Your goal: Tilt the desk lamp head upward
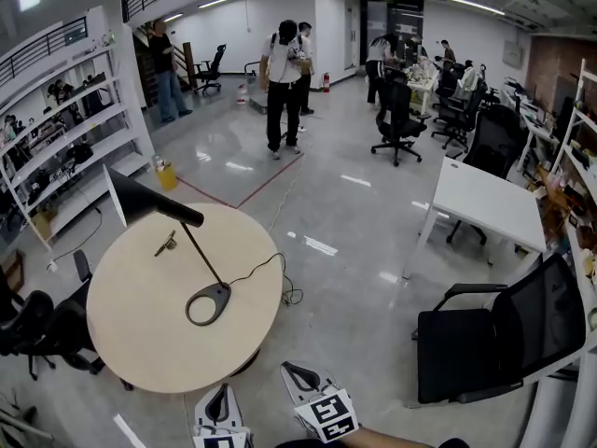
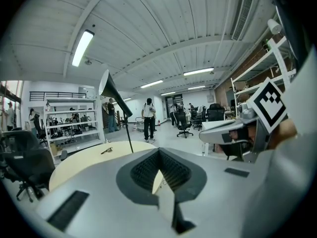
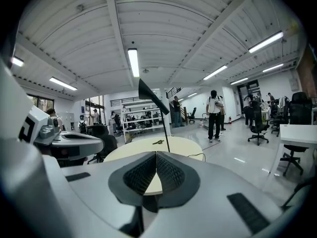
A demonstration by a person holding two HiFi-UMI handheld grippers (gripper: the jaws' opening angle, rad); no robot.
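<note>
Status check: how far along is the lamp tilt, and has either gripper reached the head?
Done: nothing visible yet; neither gripper touches the desk lamp head. In hand: the left gripper and right gripper are both shut and empty, by the near edge of the round table, well short of the lamp. Left: reach the head, take hold of it and tilt it upward.

Head view: set high, facing forward and steeply down, with the round table [image 1: 121,334] close at lower left and the office floor [image 1: 354,203] running far beyond. Left gripper view and right gripper view: each rides low behind its own jaws, facing almost level across that table from just off its rim. All three views share the table, the desk lamp [image 1: 147,203] and a standing person [image 1: 283,77].
</note>
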